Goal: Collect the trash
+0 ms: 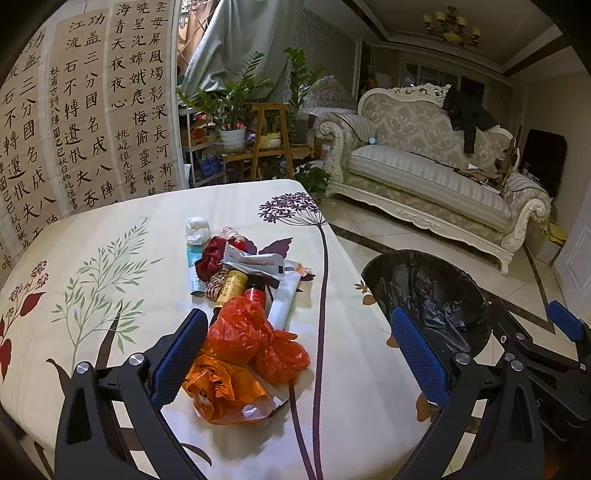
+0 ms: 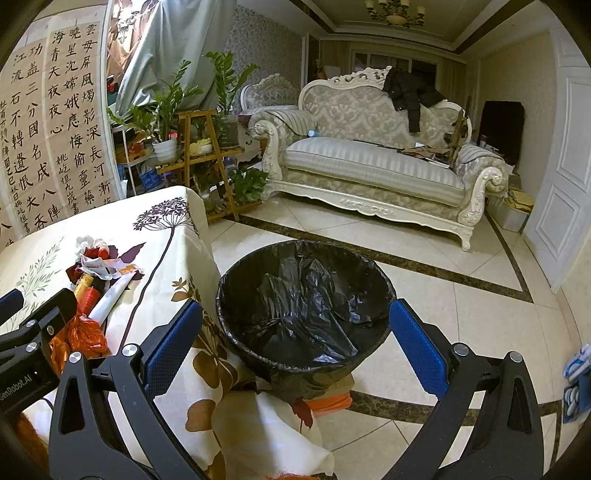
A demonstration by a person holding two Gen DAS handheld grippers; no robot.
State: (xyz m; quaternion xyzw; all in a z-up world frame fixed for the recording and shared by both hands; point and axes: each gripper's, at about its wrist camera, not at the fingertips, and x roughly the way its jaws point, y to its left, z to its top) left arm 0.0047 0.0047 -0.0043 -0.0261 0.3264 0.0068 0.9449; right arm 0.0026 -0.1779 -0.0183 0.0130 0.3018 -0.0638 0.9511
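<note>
Trash lies on table, partly between wide-spread left gripper fingers.

A lived-in sitting room lies ahead of you, warmly lit.

You face an ornate cream sofa with a dark jacket draped over its carved back, standing on glossy pale floor tiles crossed by dark border strips. To your left hang calligraphy scrolls beside a grey-green curtain, with potted plants on a wooden stand. A chandelier hangs from the coffered ceiling, and a white panelled door stands at your right.
</note>
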